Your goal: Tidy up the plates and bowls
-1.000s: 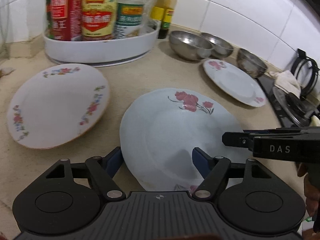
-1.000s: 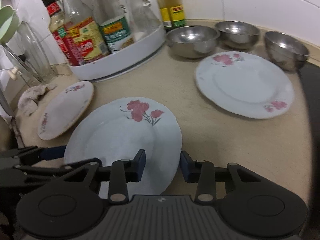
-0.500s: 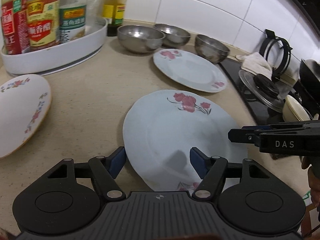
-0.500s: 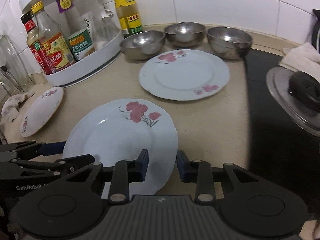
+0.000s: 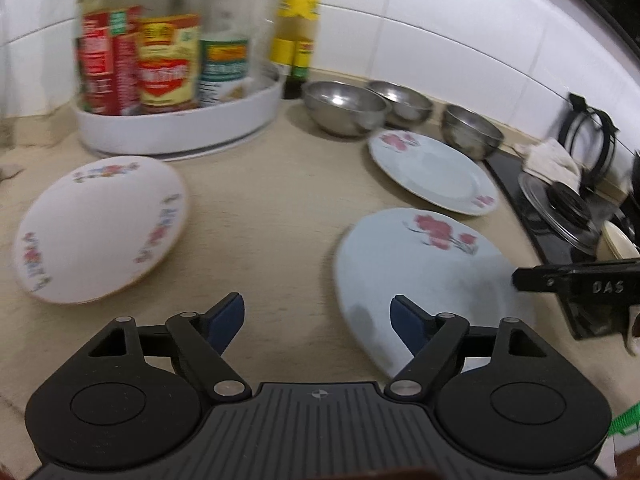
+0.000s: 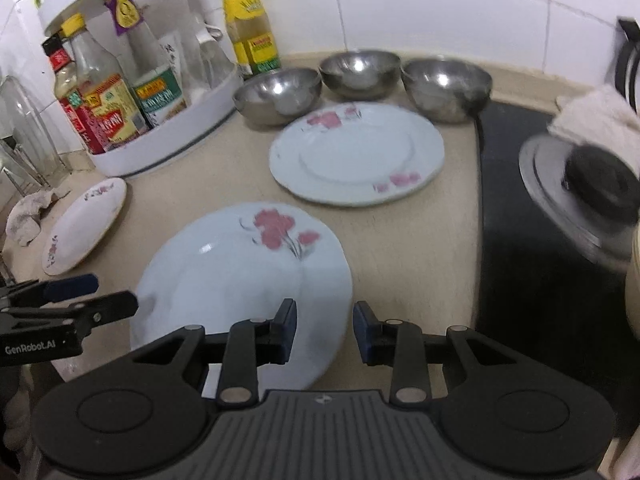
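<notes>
A pale blue plate with red flowers (image 6: 240, 280) lies on the counter in front of me; it also shows in the left wrist view (image 5: 420, 268). My right gripper (image 6: 325, 332) straddles its near right rim, jaws part open around the edge. My left gripper (image 5: 318, 318) is open and empty, its right finger over the plate's left edge. A second blue flowered plate (image 6: 356, 154) lies farther back. A white flowered plate (image 5: 100, 228) lies at the left. Three steel bowls (image 6: 360, 68) stand by the wall.
A white turntable tray (image 5: 180, 128) holds several sauce bottles at the back left. A black stove top (image 6: 540, 240) with a pot lid (image 6: 580, 200) lies to the right. A cloth (image 6: 592, 116) sits behind it. The counter's front edge is close below me.
My left gripper has swung left off the blue plate and opened wider; the white plate has come back into its view. My right gripper has kept its place on the plate's rim, jaws slightly wider.
</notes>
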### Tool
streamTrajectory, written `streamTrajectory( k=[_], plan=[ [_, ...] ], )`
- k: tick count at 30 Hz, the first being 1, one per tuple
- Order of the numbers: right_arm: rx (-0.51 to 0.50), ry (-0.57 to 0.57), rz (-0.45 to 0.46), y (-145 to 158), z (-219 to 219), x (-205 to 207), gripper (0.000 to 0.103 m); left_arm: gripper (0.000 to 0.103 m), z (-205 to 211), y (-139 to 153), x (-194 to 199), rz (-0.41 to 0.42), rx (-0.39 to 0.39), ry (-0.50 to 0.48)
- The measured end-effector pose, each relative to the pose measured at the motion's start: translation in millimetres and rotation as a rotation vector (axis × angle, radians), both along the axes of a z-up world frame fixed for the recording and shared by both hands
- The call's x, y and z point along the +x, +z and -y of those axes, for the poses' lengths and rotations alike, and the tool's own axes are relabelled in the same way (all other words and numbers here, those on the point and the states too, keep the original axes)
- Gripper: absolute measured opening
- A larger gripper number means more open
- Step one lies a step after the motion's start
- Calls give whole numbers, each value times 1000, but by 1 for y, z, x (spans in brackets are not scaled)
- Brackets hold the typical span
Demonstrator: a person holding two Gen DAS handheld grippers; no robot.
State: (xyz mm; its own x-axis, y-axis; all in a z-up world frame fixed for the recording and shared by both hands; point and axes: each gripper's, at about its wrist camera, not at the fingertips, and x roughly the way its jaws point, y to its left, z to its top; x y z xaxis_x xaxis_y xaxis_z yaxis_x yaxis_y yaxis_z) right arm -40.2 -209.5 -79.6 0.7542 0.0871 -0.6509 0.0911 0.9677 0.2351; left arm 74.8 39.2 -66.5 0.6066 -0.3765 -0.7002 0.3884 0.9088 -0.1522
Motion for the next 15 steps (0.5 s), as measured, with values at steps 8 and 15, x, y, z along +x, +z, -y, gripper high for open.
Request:
streamTrajectory(
  k=[8, 15],
  plan=[
    [-13, 116, 55, 26, -36, 24, 34, 91, -42, 11, 7, 43, 27, 138],
    [9, 285, 100, 41, -94, 66, 38, 95, -86, 22, 21, 85, 53, 264]
  ],
)
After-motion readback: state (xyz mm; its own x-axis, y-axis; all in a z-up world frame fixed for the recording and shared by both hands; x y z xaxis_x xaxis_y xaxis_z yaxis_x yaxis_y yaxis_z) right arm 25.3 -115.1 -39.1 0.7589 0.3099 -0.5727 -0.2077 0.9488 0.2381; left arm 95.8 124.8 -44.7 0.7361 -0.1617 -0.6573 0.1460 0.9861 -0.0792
